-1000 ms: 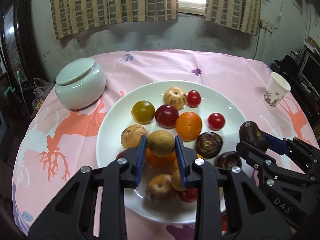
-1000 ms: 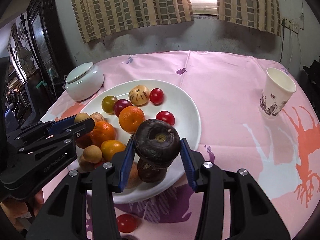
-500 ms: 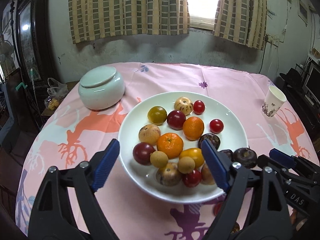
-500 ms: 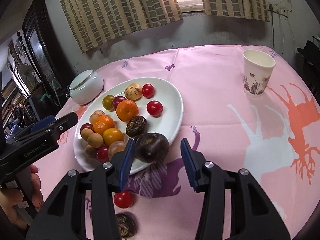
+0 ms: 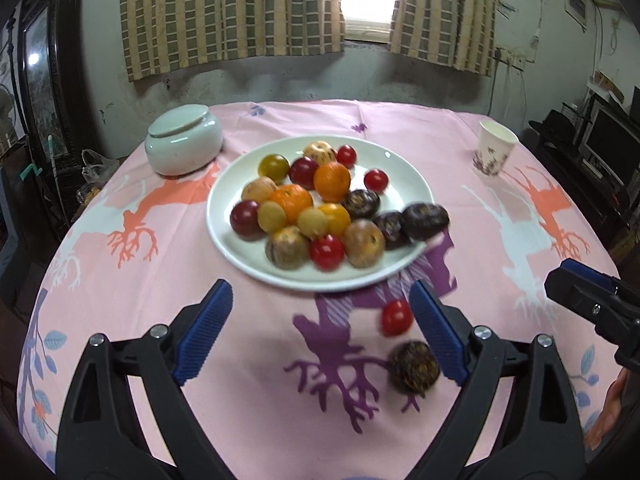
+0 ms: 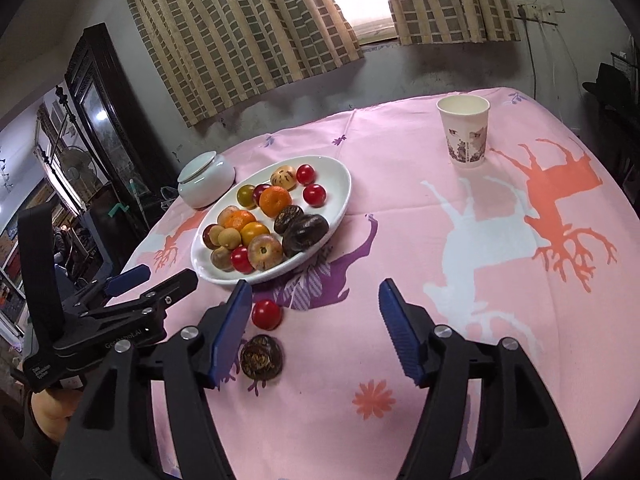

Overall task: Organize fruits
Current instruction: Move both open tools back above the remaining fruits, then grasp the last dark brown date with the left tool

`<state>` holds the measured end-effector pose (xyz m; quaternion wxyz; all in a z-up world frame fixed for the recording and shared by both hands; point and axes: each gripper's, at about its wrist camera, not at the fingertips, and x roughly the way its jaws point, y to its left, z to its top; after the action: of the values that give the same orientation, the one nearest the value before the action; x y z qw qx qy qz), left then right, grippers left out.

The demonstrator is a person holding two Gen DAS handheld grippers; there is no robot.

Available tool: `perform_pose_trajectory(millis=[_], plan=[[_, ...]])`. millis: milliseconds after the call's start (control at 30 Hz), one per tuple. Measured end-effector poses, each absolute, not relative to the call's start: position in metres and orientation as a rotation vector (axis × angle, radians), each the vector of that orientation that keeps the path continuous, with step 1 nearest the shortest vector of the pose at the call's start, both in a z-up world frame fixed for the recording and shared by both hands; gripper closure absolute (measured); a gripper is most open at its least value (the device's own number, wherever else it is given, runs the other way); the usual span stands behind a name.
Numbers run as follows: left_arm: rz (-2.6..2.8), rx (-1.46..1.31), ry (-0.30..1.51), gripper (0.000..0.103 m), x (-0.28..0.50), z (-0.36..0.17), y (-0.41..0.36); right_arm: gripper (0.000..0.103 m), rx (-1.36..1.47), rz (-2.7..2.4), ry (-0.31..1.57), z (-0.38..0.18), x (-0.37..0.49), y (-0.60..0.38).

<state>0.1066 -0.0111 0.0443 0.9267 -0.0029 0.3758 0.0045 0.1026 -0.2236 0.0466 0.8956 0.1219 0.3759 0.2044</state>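
A white plate (image 5: 224, 240) (image 6: 340, 184) holds several fruits: oranges, red tomatoes, tan fruits and dark round ones. One dark fruit (image 5: 425, 216) (image 6: 306, 232) lies at the plate's near right rim. On the pink cloth in front of the plate lie a red tomato (image 5: 396, 317) (image 6: 266, 314) and a dark brown fruit (image 5: 414, 367) (image 6: 261, 357). My left gripper (image 5: 318, 300) hovers short of the plate, jaws wide and still opening, nothing between them. My right gripper (image 6: 316, 292) is also opening and empty, and the two loose fruits sit beside its left finger.
A pale lidded jar (image 5: 183, 140) (image 6: 206, 176) stands left of the plate. A paper cup (image 5: 494, 148) (image 6: 464, 136) stands at the far right. A dark cabinet (image 6: 96, 120) rises beyond the table's left edge. Part of a hand (image 5: 608, 412) shows at the lower right.
Both grippers drew back from the plate. The left let go of a tan fruit onto the pile and opened wide. The right released the dark fruit at the plate's rim and opened.
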Motion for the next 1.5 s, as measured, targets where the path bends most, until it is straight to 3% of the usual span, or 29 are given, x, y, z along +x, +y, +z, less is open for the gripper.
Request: perform_pose_trajectory(millis=[433, 567, 633, 700, 733, 1267, 1500], plan=[[-0.067, 0.047, 0.86, 0.011, 0.081, -0.01, -0.059, 0.034, 0.339, 0.384, 0.796, 0.017, 0.083, -0.257], [-0.078, 0.071, 0.863, 0.013, 0.08, -0.019, -0.067, 0.013, 0.349, 0.354, 0.782, 0.017, 0.083, -0.261], [-0.085, 0.07, 0.865, 0.023, 0.081, -0.022, -0.068, 0.012, 0.349, 0.346, 0.782, 0.016, 0.082, -0.262], [-0.11, 0.062, 0.894, 0.058, 0.085, -0.027, -0.067, 0.012, 0.353, 0.346, 0.79, 0.015, 0.083, -0.262], [-0.124, 0.056, 0.91, 0.061, 0.087, -0.029, -0.067, 0.012, 0.353, 0.344, 0.793, 0.015, 0.083, -0.262], [-0.123, 0.044, 0.863, 0.063, 0.065, -0.016, -0.043, 0.012, 0.269, 0.332, 0.803, 0.008, 0.082, -0.248], [-0.149, 0.024, 0.855, 0.072, 0.055, -0.016, -0.021, 0.012, 0.182, 0.343, 0.832, -0.005, 0.083, -0.228]])
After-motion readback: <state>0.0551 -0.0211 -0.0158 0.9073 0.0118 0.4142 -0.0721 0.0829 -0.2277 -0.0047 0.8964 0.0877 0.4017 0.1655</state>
